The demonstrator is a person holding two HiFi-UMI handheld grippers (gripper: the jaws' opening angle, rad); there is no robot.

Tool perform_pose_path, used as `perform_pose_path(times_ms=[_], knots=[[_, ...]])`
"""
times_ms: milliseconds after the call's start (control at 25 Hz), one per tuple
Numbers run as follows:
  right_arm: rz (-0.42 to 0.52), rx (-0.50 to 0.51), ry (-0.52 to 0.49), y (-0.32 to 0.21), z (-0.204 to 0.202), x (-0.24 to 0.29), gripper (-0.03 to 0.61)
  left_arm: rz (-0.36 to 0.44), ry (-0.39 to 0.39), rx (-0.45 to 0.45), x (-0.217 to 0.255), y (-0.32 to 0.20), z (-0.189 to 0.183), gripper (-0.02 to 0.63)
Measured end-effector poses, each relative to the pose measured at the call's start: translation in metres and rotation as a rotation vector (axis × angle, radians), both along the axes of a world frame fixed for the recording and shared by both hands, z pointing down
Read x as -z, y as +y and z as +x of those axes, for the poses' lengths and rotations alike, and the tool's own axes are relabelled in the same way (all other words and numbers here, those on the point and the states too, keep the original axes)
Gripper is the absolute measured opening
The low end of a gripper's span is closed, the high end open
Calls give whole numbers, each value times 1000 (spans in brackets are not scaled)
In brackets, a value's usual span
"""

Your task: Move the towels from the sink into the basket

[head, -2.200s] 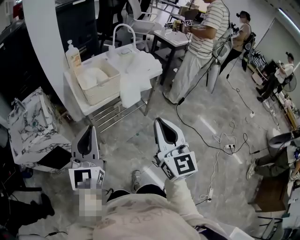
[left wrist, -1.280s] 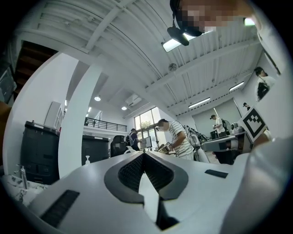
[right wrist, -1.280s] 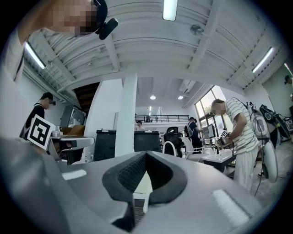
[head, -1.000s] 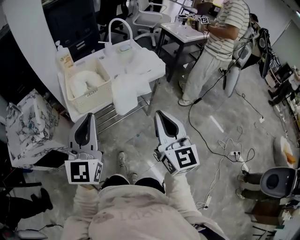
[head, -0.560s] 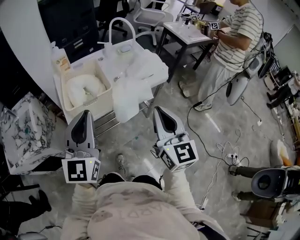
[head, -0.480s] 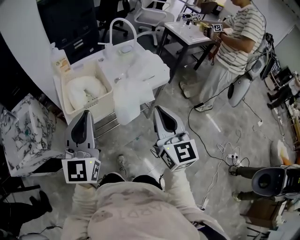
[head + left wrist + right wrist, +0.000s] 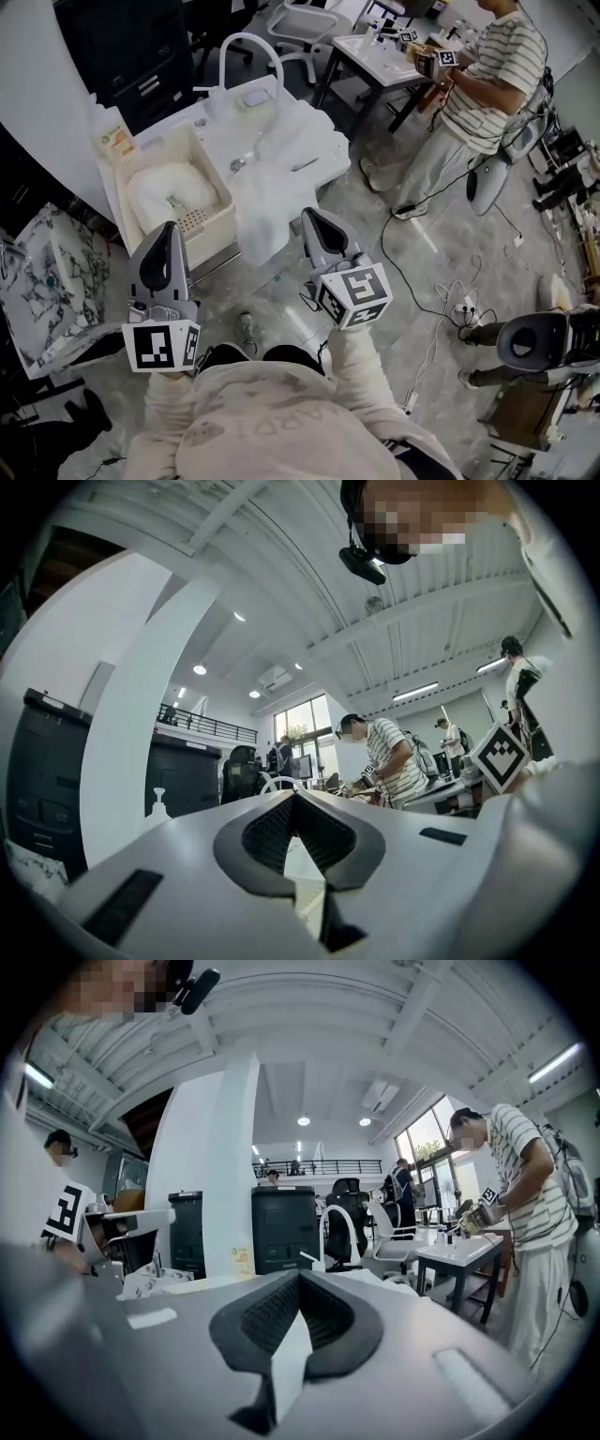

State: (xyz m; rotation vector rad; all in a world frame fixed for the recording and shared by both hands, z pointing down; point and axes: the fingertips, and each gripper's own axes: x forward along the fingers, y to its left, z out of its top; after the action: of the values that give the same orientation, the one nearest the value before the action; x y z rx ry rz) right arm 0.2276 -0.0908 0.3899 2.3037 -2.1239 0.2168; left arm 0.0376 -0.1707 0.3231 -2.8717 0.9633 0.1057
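Note:
White towels [image 7: 281,169] lie heaped over the white sink [image 7: 228,129], and one hangs down its front edge. To the left of the sink stands a cream basket [image 7: 218,176] with a white towel [image 7: 169,192] in it. My left gripper [image 7: 168,228] is shut and holds nothing, just short of the basket's near side. Pointing at the hanging towel, my right gripper [image 7: 307,216] is shut and holds nothing. In the left gripper view the left gripper [image 7: 293,794] shows its pads meeting; the right gripper [image 7: 300,1274] does too in its own view.
A curved faucet [image 7: 242,42] rises behind the sink and a soap bottle [image 7: 112,141] stands by the basket. A marbled bag [image 7: 42,281] sits at the left. A person in a striped shirt [image 7: 487,84] works at a small table [image 7: 370,52]. Cables [image 7: 422,281] cross the floor.
The view has come closer to the sink, so both grippers now lie near the basket and the hanging towel. Both have stayed shut.

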Motion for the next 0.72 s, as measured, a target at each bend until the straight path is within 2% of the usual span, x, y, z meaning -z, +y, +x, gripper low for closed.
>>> perform_pose_path(times_ms=[440,520,720], knots=[[-254,36,-74,-80,16,-73,14,-38,-19,-33,-21,-49,1,5],[-293,46,-87,-90,19,-84,48,-48,-22,-29,-24,-55,0,5],[-402,74,-112,-109,24,-118,75,-67,-29,-10,-30,-69,-2,5]])
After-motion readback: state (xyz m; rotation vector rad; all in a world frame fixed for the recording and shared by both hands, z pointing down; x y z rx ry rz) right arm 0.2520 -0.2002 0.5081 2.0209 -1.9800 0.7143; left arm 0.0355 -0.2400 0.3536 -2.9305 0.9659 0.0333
